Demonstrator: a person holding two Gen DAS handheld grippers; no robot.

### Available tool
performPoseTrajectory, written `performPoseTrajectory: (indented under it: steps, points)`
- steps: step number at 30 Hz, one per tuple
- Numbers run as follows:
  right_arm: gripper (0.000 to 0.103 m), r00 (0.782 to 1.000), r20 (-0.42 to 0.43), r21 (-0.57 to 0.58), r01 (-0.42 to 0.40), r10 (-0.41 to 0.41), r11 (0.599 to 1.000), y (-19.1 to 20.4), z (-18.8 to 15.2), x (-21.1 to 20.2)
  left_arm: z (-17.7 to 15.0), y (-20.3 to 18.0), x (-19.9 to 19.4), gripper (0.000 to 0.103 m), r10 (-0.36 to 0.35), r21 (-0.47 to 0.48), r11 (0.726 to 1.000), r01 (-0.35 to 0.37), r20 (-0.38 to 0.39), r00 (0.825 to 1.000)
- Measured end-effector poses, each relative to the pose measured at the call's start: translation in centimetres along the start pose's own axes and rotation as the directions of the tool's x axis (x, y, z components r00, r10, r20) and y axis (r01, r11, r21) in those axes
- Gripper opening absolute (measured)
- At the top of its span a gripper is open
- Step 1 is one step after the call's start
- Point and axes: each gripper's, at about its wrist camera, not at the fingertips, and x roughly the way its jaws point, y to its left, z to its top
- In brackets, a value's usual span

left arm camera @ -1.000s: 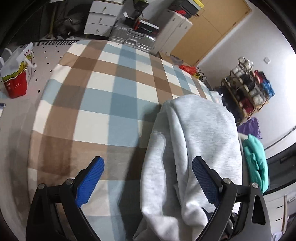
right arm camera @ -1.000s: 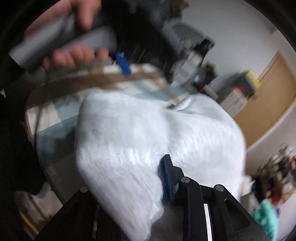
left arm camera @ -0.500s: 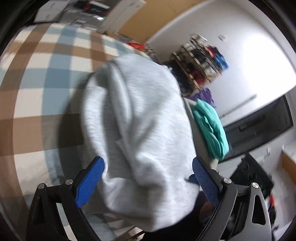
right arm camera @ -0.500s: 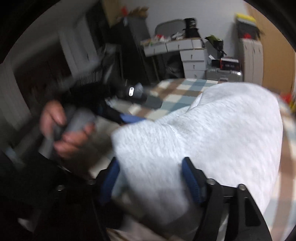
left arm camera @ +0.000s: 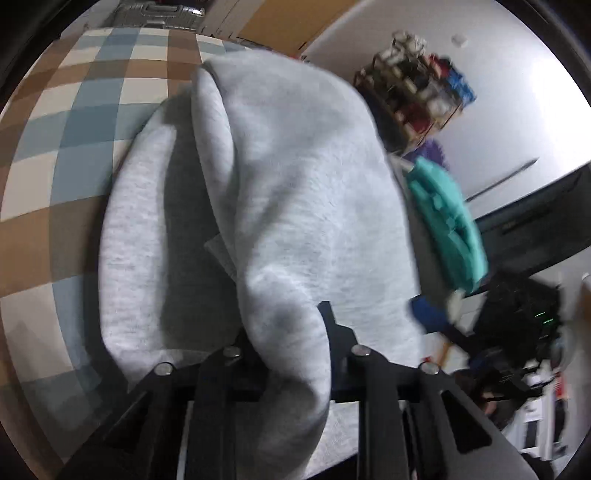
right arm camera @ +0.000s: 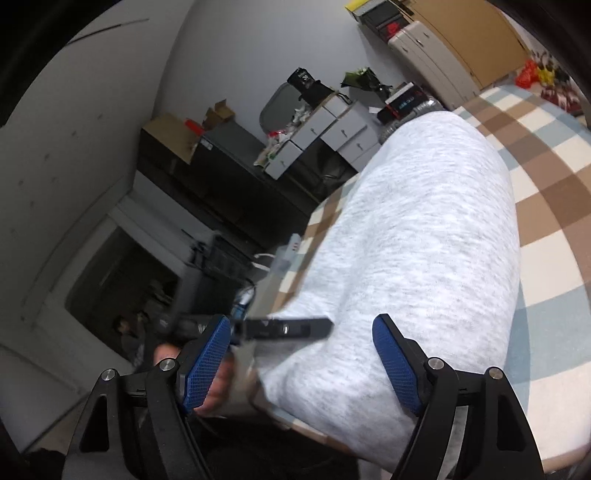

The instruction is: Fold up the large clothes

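Note:
A light grey sweatshirt [left arm camera: 295, 184] lies bunched on a bed with a brown, blue and cream checked cover [left arm camera: 74, 110]. My left gripper [left arm camera: 284, 321] is at its near edge, jaws closing on a raised fold that hides the pads. In the right wrist view the sweatshirt [right arm camera: 424, 240] stretches away over the checked cover [right arm camera: 535, 147]. My right gripper [right arm camera: 301, 325] hovers over its near end. Its jaws are opening and the blue pads [right arm camera: 395, 362] touch no cloth. The left gripper [right arm camera: 325, 326] shows there as a blurred black bar at the cloth's edge, with a hand [right arm camera: 214, 387] behind it.
A teal garment [left arm camera: 447, 218] lies past the bed's right side. A crowded shelf rack [left arm camera: 413, 88] stands against the wall. At the far end are a silver suitcase [left arm camera: 159, 9], grey drawers [right arm camera: 332, 136] and a wooden wardrobe [right arm camera: 461, 37]. A red bag [right arm camera: 524, 70] sits on the floor.
My left gripper swung right over the sweatshirt and closed on a fold at its near edge. My right gripper let go of the cloth, opened wide and rolled.

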Motion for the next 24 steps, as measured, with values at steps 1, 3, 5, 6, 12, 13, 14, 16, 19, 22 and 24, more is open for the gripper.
performPoseTrajectory:
  steps: [1, 3, 5, 6, 12, 13, 14, 16, 19, 22, 24]
  points:
    - [0.08, 1.0, -0.015, -0.003, 0.009, -0.009, 1.0, 0.0, 0.0, 0.4, 0.2, 0.4, -0.5, 0.013, -0.023, -0.021, 1.0, 0.023, 0.004, 1.0]
    - [0.076, 0.999, -0.036, 0.015, 0.002, -0.002, 1.0, -0.4, 0.2, 0.9, 0.7, 0.3, -2.0, 0.012, -0.052, -0.021, 0.998, 0.052, 0.038, 0.998]
    - [0.058, 0.998, -0.066, 0.048, 0.018, -0.015, 0.999, -1.4, 0.5, 1.5, 0.6, -0.4, -2.8, 0.012, -0.037, 0.005, 0.999, 0.037, 0.061, 0.997]
    - [0.036, 0.995, -0.088, 0.073, 0.042, -0.035, 0.996, -1.9, 0.5, 1.8, 0.8, -0.7, -3.2, 0.012, -0.021, 0.012, 1.0, 0.021, 0.072, 0.997]
    - [0.0, 0.968, -0.251, 0.222, 0.041, 0.017, 0.974, -4.8, 2.5, 5.1, 0.1, 1.2, -1.3, 0.012, 0.15, 0.026, 0.988, -0.152, 0.079, 0.986]
    - [0.0, 0.964, -0.265, 0.165, 0.076, -0.03, 0.983, -3.9, 2.6, 5.6, 0.0, 2.2, -0.5, 0.012, 0.167, 0.008, 0.986, -0.168, 0.055, 0.984]
    - [0.0, 0.959, -0.275, 0.116, 0.109, -0.073, 0.987, -3.1, 2.6, 6.1, 0.0, 3.2, 0.1, 0.013, 0.167, -0.018, 0.986, -0.167, 0.029, 0.985]
    - [0.0, 0.941, -0.298, 0.011, 0.173, -0.162, 0.985, -1.5, 2.3, 7.3, -0.1, 4.6, 0.9, 0.013, 0.15, -0.054, 0.987, -0.15, 0.0, 0.989]
    - [0.0, 0.917, -0.332, -0.063, 0.213, -0.222, 0.975, -0.3, 2.5, 8.7, -0.9, 5.7, 1.8, 0.018, 0.164, -0.075, 0.983, -0.166, -0.028, 0.986]
    - [0.0, 0.893, -0.365, -0.117, 0.237, -0.263, 0.965, 0.5, 2.9, 10.4, -1.5, 5.9, 0.7, 0.025, 0.192, -0.077, 0.978, -0.194, -0.026, 0.981]
    - [0.0, 0.88, -0.371, -0.161, 0.256, -0.298, 0.953, 1.2, 3.2, 11.4, -1.7, 5.9, -0.9, 0.036, 0.207, -0.114, 0.972, -0.204, 0.013, 0.978]
